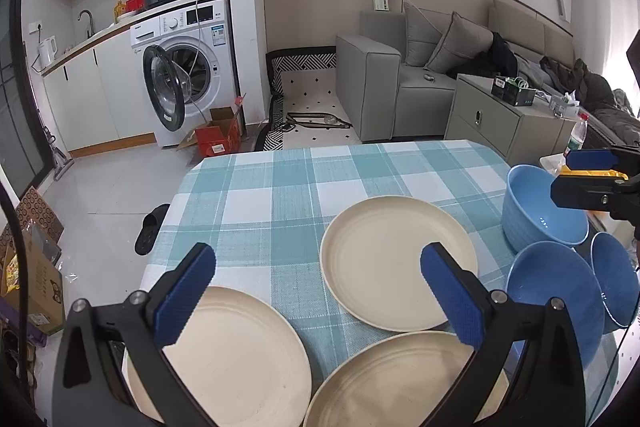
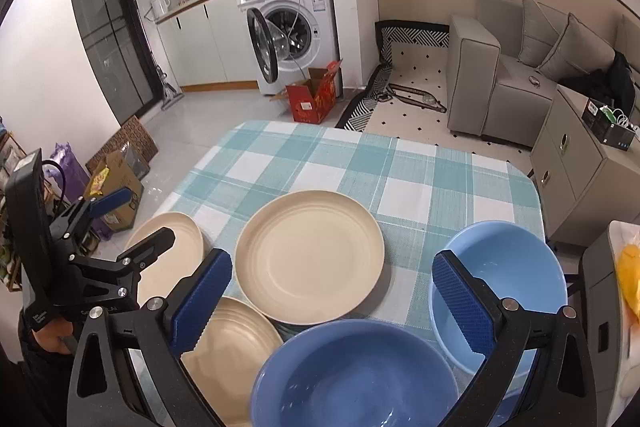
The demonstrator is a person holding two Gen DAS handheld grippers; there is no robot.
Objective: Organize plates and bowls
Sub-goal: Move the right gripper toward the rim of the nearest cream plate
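Observation:
Three cream plates lie separately on the teal check tablecloth (image 1: 280, 195): a far plate (image 1: 400, 263) (image 2: 310, 255), a left plate (image 1: 232, 359) (image 2: 176, 251) and a near plate (image 1: 400, 383) (image 2: 236, 343). At the table's right side stand three blue bowls: a light one (image 1: 544, 211) (image 2: 500, 287), a darker one (image 1: 556, 295) (image 2: 354, 375) and a third (image 1: 616, 279) at the edge. My left gripper (image 1: 318, 283) (image 2: 136, 221) hangs open above the left and near plates. My right gripper (image 2: 332, 287) (image 1: 576, 175) is open and empty over the bowls.
Beyond the table's far edge are bare floor, a washing machine (image 1: 188, 75) with its door open, a red box (image 1: 218, 139) and a grey sofa (image 1: 400, 83). To the right stands a grey cabinet (image 2: 580, 163). Cardboard boxes (image 2: 116, 187) and a slipper (image 1: 150, 227) lie on the left.

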